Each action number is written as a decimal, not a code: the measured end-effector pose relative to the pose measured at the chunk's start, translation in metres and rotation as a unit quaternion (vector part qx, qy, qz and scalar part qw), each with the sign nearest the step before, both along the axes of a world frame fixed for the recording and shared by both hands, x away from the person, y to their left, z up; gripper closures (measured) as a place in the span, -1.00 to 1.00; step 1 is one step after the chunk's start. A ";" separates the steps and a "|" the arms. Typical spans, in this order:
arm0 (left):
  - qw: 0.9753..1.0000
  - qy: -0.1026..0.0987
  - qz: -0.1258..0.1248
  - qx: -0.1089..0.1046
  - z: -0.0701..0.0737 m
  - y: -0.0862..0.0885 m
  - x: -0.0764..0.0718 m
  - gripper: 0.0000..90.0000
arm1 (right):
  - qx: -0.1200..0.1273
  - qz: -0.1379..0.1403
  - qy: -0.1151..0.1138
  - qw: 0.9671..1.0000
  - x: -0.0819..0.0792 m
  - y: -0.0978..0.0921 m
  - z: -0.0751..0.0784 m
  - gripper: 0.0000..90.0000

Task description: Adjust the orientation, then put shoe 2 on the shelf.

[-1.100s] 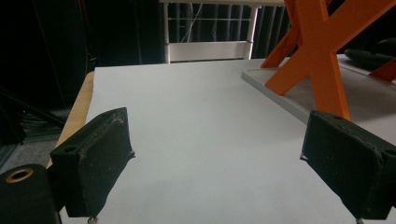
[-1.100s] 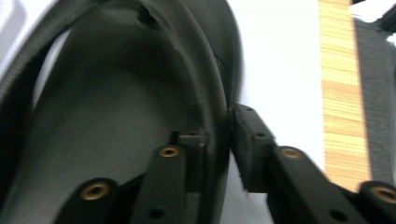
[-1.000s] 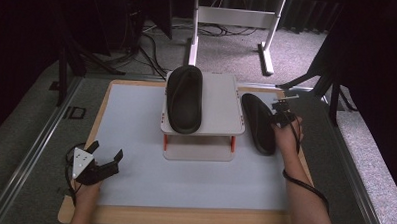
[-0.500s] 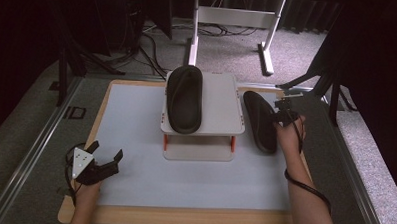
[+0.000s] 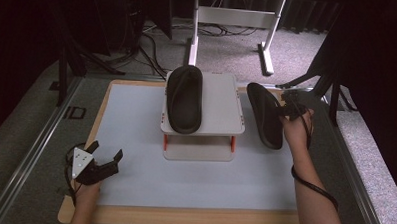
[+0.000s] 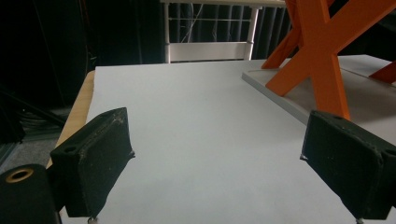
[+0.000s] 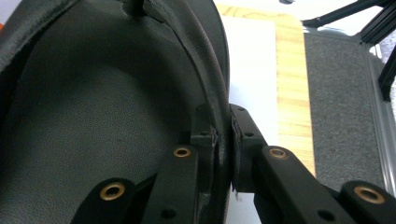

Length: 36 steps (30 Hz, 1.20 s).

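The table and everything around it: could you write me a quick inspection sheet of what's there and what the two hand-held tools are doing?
Surface: pale mat on a wood-edged table, bare around the left tool.
Job's things: one black slipper lies on the small white stand with orange legs; a second black slipper is tilted, right of the stand.
Clutter: nothing seen.
Grippers: left tool open, jaws wide apart, at the table's near left corner; right tool shut on the second slipper's rim.
Cables: one runs along the right forearm; more lie on the floor behind the table.
Surroundings: grey carpet, a white frame, dark stands.
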<state>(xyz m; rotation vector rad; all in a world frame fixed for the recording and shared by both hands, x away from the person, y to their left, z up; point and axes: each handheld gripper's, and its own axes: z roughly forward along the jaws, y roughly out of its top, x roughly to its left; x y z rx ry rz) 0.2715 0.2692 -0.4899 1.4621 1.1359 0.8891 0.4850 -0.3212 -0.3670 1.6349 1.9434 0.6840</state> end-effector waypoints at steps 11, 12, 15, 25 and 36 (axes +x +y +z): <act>1.000 0.000 0.000 -0.001 0.000 0.000 0.000 -0.82 | -0.002 0.011 -0.034 0.999 -0.007 0.014 0.054 0.82; 1.000 0.000 0.000 -0.001 0.000 0.000 0.000 -0.82 | -0.001 0.014 -0.037 0.999 -0.008 0.016 0.060 0.82; 1.000 0.001 0.001 -0.001 0.000 0.000 0.000 -0.82 | 0.000 0.023 -0.044 0.999 -0.009 0.025 0.074 0.82; 1.000 0.002 0.001 -0.002 0.000 0.000 0.000 -0.82 | 0.003 0.053 -0.051 0.997 -0.013 0.057 0.096 0.82; 1.000 0.002 -0.001 -0.004 0.000 0.001 0.000 -0.82 | 0.009 0.084 -0.040 0.996 -0.014 0.096 0.104 0.82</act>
